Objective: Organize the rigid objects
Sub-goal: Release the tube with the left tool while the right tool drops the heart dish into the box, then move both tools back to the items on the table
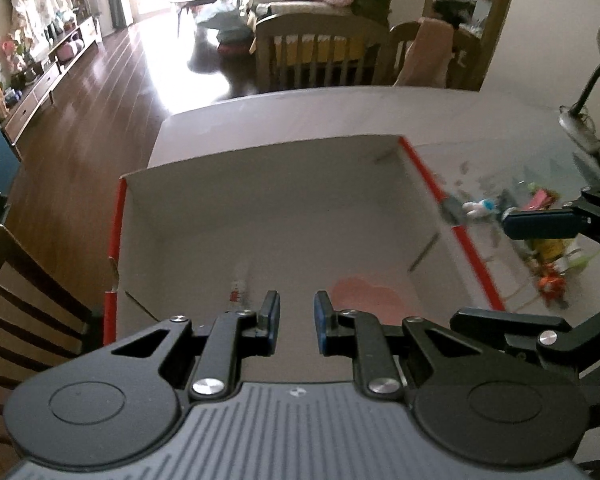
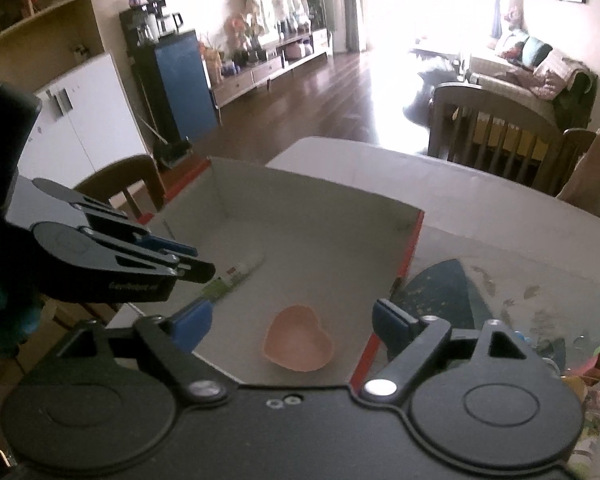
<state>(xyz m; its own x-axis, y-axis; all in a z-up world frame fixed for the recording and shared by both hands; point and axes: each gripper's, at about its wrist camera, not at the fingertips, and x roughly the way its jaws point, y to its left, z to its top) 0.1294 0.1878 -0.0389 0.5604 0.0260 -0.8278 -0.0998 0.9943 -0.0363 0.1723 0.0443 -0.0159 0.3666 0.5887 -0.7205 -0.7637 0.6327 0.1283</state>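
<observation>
Both grippers over the open cardboard box [image 2: 320, 240] on the table [image 2: 480, 200]. Left gripper [image 1: 296, 322] fingers drawn in as close as they get, nothing between. Right gripper [image 2: 296, 326] fingers spread wide, empty. Pink heart-shaped dish [image 2: 299, 345] sits on box floor, a tube [image 2: 236, 276] lying near the box's left wall. Toy clutter [image 1: 540, 240] on table right of box

Left gripper [image 1: 296, 322] points steeply down, jaws drawn in, empty; right gripper [image 2: 292, 320] (at its three o'clock) gapes wide.
</observation>
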